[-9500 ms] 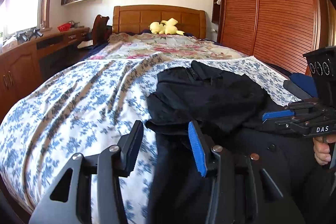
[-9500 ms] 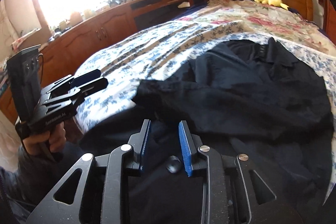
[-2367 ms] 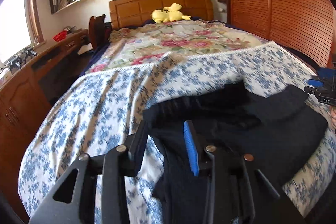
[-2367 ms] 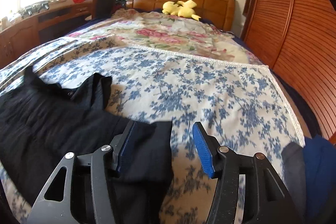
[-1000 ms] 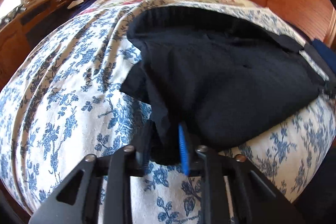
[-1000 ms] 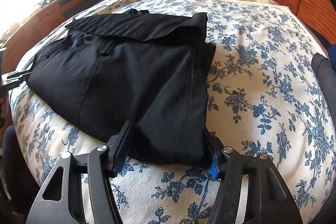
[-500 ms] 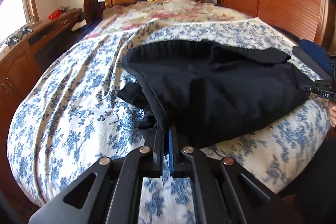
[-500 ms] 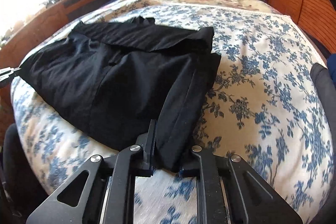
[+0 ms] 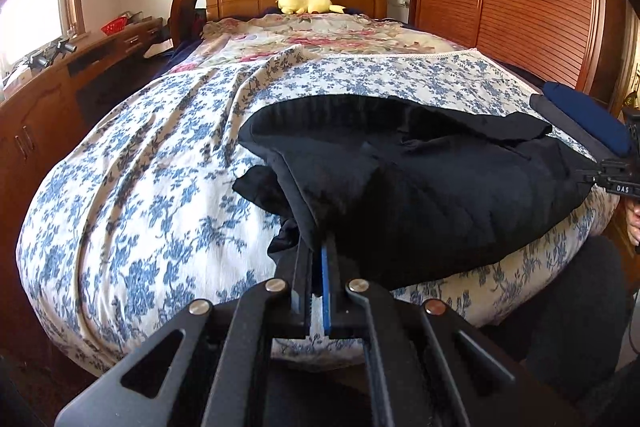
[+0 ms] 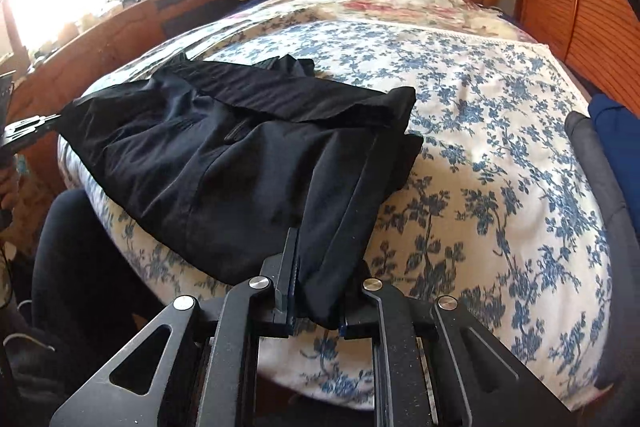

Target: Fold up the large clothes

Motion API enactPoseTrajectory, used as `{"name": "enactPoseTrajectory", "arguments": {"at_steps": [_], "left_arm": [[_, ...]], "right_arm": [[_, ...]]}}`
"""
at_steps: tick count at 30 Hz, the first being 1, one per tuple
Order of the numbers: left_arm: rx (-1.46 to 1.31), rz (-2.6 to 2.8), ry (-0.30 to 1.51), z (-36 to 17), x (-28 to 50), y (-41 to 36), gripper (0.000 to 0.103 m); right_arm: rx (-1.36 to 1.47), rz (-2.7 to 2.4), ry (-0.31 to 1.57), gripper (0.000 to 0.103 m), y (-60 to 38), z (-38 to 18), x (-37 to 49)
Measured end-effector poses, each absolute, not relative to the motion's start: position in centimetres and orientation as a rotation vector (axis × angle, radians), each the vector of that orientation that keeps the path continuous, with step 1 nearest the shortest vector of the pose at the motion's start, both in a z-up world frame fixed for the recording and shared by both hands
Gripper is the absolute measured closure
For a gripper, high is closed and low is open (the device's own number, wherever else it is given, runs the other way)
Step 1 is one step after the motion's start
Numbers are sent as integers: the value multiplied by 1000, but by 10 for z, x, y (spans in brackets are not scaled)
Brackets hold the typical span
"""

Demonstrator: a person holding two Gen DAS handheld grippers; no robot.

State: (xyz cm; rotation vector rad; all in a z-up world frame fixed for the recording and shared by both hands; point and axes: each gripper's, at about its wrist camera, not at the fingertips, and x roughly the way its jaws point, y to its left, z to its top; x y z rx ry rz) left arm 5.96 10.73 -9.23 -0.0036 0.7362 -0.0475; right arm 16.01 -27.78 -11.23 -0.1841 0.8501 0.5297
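Left wrist view: my left claw [image 9: 316,267] is clamped down on the near-left corner of the black garment [image 9: 420,187], pads pinched on a thin fold of cloth. Right claw [image 10: 316,291] is likewise closed on the near-right corner, with a thicker roll of fabric between its pads.

Garment sits on the bed [image 9: 140,167] near the foot edge, half folded, lying directly ahead of both claws. Long axis runs left-right, spanning from one claw to the other; each claw is nearest to its own corner. The far edge has a loose flap folded over it.

My read: next move is carrying the near edge forward, away from me, over the far half. Path looks open: blue-flowered sheet [image 10: 480,131] beyond the garment is bare.

Watch items: a blue stack [image 10: 616,147] at the right bed edge, close to the right claw. Yellow plush [image 9: 308,1] sits at the headboard, well apart.
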Motion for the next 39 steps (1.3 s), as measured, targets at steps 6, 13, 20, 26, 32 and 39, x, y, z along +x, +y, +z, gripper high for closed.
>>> {"name": "enactPoseTrajectory", "arguments": {"at_steps": [6, 13, 20, 26, 32, 39], "left_arm": [[-39, -41, 698, -92, 54, 113, 99], [-16, -25, 665, -88, 44, 112, 96], [-27, -7, 678, -94, 39, 129, 92], [-49, 5, 672, -95, 32, 141, 79], [-39, 7, 654, -90, 36, 144, 77], [-12, -31, 627, -78, 45, 132, 77]], "right_arm": [[-202, 437, 813, 77, -279, -97, 162], [-251, 440, 710, 53, -255, -65, 164], [-339, 539, 700, 49, -180, -72, 190], [-428, 558, 777, 49, -129, -104, 235], [-557, 484, 844, 49, -106, -130, 281], [-482, 351, 777, 49, -110, -100, 341]]}}
